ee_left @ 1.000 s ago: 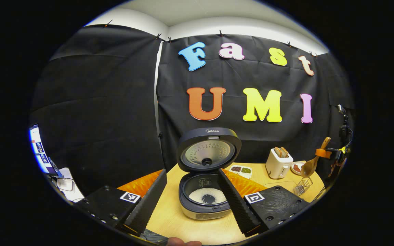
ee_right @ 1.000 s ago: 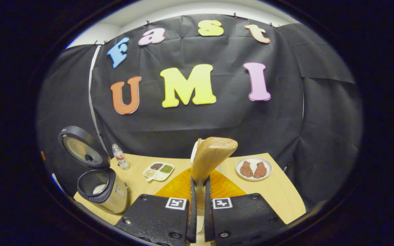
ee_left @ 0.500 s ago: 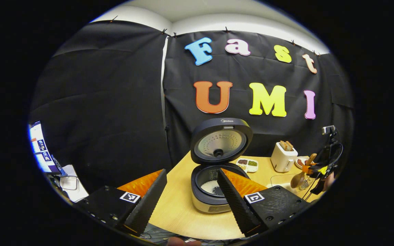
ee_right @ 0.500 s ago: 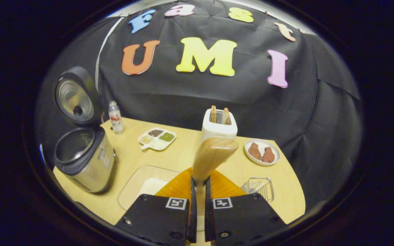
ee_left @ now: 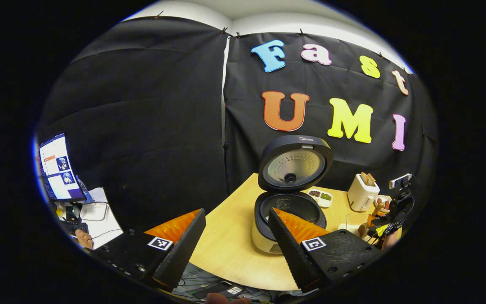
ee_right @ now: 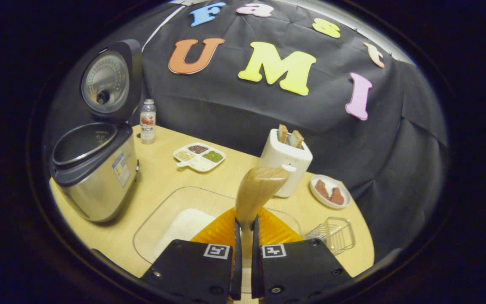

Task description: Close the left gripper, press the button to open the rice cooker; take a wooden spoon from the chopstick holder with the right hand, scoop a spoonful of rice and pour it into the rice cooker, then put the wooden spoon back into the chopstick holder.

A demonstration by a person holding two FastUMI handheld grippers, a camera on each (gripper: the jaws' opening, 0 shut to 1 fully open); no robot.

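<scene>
While the left tool [ee_left: 236, 236] hangs with its two fingers spread wide and nothing between them, the right tool [ee_right: 243, 257] is pressed together on the handle of the wooden spoon [ee_right: 256, 192], both fingers clamped against it. In the right gripper view the spoon's long axis runs straight out along the fingers, away from the camera, with the bowl at the far end, tipped a little to the right and raised above the desk [ee_right: 163, 177]. Whether any rice sits in the bowl cannot be told.

Below the spoon lies a clear glass dish [ee_right: 171, 215] with a heap of white rice [ee_right: 184, 226] in it, just in front of the right tool. The wire chopstick holder [ee_right: 336, 232] stands to the right of the dish, near the desk's edge, apart from the spoon.

The rice cooker [ee_right: 93, 169] sits at the left of that view, its lid [ee_right: 108, 80] swung upright. In the left gripper view the cooker [ee_left: 287, 215] stands past the spread fingers, partly behind the right-hand one, pot open. Farther off in that view the right tool [ee_left: 388, 226] shows at the right edge with the spoon [ee_left: 371, 219] in it.

Behind the dish are a white toaster [ee_right: 285, 162] with bread in its slots, a divided tray [ee_right: 199, 156] of grains, a small bottle [ee_right: 147, 122] and a plate [ee_right: 329, 192] with two brown pieces.
</scene>
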